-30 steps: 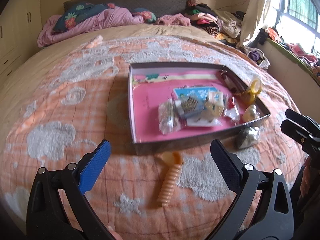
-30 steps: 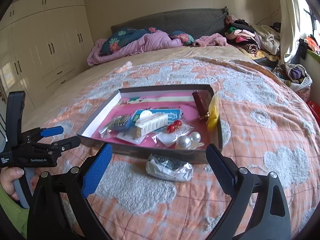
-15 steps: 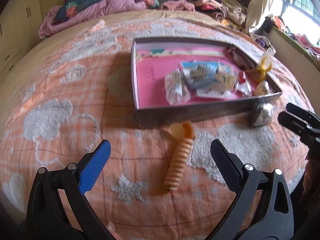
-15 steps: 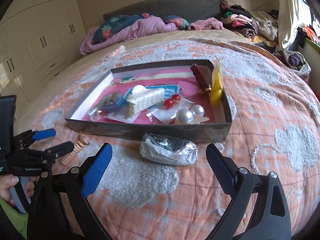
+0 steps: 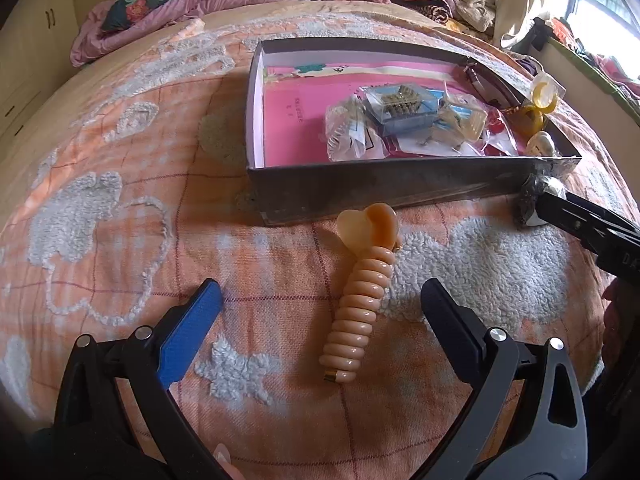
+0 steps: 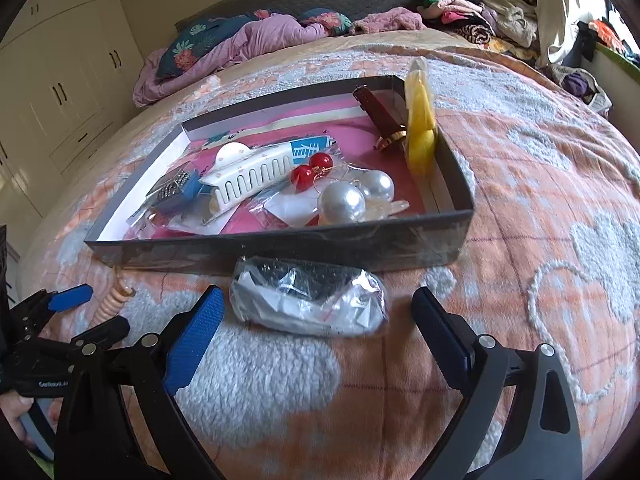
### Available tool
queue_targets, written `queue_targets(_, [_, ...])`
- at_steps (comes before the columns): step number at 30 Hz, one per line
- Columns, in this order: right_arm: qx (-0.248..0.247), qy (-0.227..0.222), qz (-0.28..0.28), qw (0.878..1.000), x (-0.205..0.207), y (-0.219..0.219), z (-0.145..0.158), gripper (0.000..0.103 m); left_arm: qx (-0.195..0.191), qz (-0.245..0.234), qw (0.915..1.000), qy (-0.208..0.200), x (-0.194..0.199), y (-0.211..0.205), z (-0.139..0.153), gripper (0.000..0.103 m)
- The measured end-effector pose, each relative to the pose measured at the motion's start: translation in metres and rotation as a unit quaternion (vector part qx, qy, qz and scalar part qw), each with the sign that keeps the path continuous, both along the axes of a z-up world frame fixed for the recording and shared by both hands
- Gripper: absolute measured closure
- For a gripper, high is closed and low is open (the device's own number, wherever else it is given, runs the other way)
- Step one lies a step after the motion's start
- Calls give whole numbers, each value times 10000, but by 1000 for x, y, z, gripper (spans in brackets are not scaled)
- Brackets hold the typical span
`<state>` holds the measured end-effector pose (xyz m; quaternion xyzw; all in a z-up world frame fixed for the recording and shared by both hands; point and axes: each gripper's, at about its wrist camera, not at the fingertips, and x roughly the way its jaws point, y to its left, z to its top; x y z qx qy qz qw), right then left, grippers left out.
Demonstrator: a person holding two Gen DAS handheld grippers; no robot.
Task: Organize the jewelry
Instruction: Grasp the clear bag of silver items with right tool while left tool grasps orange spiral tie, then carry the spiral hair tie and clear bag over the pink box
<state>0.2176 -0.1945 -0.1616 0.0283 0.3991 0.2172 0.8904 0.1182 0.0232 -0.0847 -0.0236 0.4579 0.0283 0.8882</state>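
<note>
A peach ribbed hair clip (image 5: pixel 362 304) lies on the bedspread in front of a shallow grey box (image 5: pixel 360 190) with a pink floor. My left gripper (image 5: pixel 320 296) is open, its fingers either side of the clip's near half, just above it. A clear plastic bag with a dark item (image 6: pixel 308 298) lies before the box's front wall (image 6: pixel 280 248). My right gripper (image 6: pixel 316 304) is open around that bag. The box holds bagged jewelry, a white hair clip (image 6: pixel 248 178), red beads (image 6: pixel 310 168) and pearl balls (image 6: pixel 352 196).
A yellow clip (image 6: pixel 420 120) and a brown case (image 6: pixel 378 110) stand along the box's right wall. The orange-and-white bedspread (image 6: pixel 540 200) spreads all around. Bedding and clothes are piled at the headboard (image 6: pixel 260 36). Wardrobes (image 6: pixel 60 80) stand at left.
Both grippers have moved forward and down. The peach clip now sits between my left fingers and the plastic bag between my right fingers. Both stay open.
</note>
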Motion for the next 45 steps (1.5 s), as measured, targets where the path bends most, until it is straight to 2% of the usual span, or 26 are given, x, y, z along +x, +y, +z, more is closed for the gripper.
queue_targets(2, [-10, -19, -11, 10000, 3, 3, -1, 9, -22, -35, 10000, -28, 0, -1, 0, 10])
queue_targets(6, [-63, -57, -30, 10000, 7, 8, -3, 9, 3, -54, 10000, -41, 2, -3, -2, 19])
queue_targets(12, [-238, -113, 39, 9996, 9, 16, -6, 18, -2, -97, 9999, -97, 4, -6, -1, 30])
queue_targets(16, [-273, -104, -32, 9996, 10, 14, -7, 27, -27, -132, 9998, -124, 5, -7, 0, 44])
queue_targets(19, [-226, -69, -21, 9997, 10, 11, -8, 28, -45, -169, 9998, -136, 5, -9, 2, 55])
queue_targets(26, [-185, -57, 58, 9998, 8, 8, -7, 29, -107, -279, 9995, -143, 3, -11, 3, 73])
queue_targets(28, [-163, -40, 128, 9998, 6, 9, -7, 29, -170, -320, 9993, -136, 2, -11, 4, 81])
queue_targets(34, [-141, -16, 281, 9995, -3, 9, -5, 30, -203, -350, 9991, -142, 1, -13, 7, 87])
queue_targets(38, [-127, 28, 368, 9992, -7, 8, -4, 30, -379, -408, 9983, -150, -2, -12, 11, 90])
queue_targets(45, [3, 164, 536, 9984, -20, 7, 0, 30, -497, -527, 9971, -221, -10, -19, 19, 90])
